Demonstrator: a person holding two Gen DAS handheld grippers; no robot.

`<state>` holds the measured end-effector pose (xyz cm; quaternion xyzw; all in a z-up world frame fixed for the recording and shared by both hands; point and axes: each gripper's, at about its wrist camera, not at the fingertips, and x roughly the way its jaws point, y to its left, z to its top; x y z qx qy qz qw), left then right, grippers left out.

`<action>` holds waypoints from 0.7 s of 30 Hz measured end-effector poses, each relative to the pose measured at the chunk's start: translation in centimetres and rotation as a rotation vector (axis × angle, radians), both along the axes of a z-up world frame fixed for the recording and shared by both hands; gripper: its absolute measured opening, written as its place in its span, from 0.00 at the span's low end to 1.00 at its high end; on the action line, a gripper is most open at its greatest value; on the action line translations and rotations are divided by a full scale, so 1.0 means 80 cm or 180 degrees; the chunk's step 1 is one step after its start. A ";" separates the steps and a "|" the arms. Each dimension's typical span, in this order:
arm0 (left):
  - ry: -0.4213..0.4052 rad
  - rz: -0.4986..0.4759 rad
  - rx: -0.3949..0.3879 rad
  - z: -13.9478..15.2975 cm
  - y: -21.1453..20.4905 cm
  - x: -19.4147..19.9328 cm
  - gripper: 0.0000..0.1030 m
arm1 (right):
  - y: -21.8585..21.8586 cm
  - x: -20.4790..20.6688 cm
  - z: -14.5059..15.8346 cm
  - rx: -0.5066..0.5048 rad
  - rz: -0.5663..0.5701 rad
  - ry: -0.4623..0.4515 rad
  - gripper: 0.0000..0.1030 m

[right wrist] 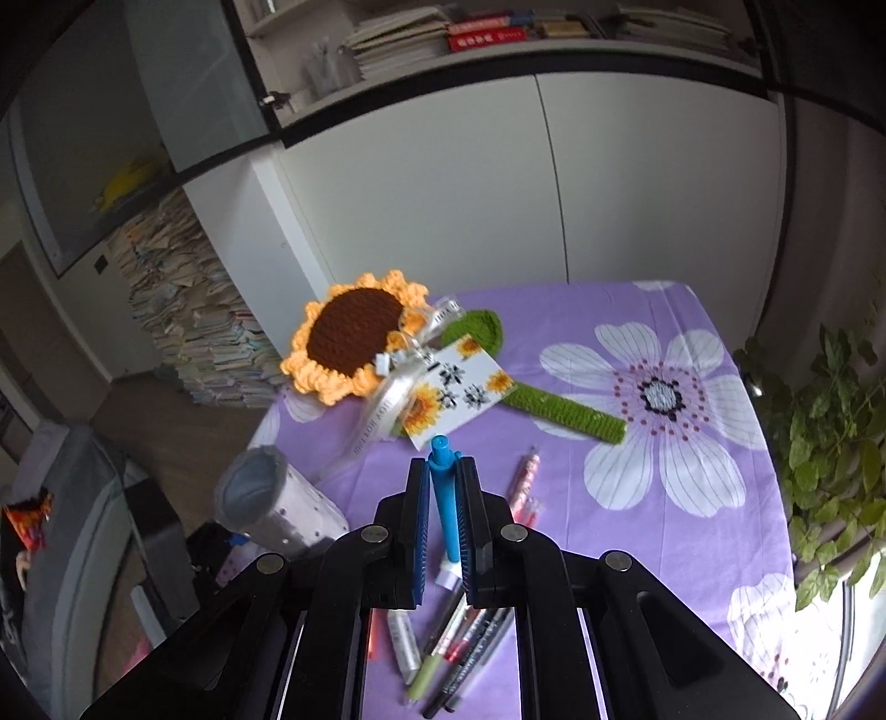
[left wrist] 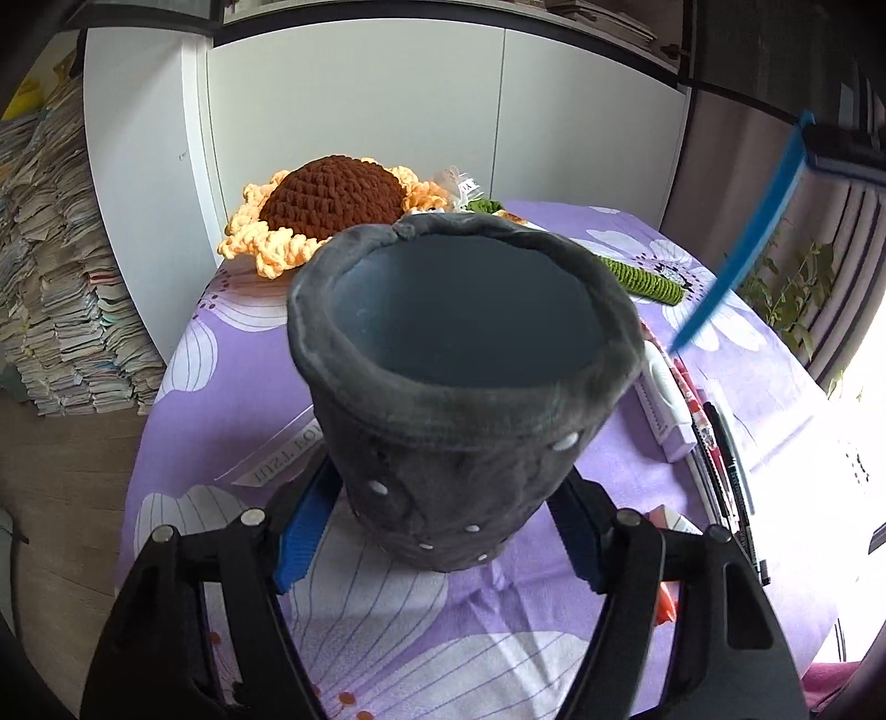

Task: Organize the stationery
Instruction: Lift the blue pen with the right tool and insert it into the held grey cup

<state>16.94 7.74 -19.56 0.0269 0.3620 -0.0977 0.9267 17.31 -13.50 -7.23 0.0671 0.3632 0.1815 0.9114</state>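
ribbon (right wrist: pixel 382 412) beside crochet sunflower (right wrist: pixel 354 338) reads "just for you".

A clear ribbon (left wrist: pixel 277 454) lying on the counter beside the grey pot shows upside-down capital letters that seem to read "JUST FOR". In the right wrist view a ribbon (right wrist: pixel 382 412) tied to the crochet sunflower also carries capitals, too blurred to read. The card (right wrist: pixel 454 387) bears large dark characters, not legible. Print on the pens (right wrist: pixel 470 642) and the red book spines (right wrist: pixel 487 36) is too small to tell.
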 end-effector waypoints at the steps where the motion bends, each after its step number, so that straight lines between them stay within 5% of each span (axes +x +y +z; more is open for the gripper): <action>1: -0.0004 -0.0017 0.0049 0.000 -0.004 -0.001 0.69 | 0.006 -0.003 0.010 0.0001 0.0047 -0.0094 0.10; 6: -0.0051 -0.0073 0.0165 0.001 -0.011 -0.005 0.69 | 0.034 -0.010 0.045 -0.0020 0.0200 -0.0403 0.10; 21: 0.0042 -0.0110 0.0161 -0.004 -0.012 0.004 0.69 | 0.099 -0.031 0.085 0.0051 0.0750 -0.0745 0.10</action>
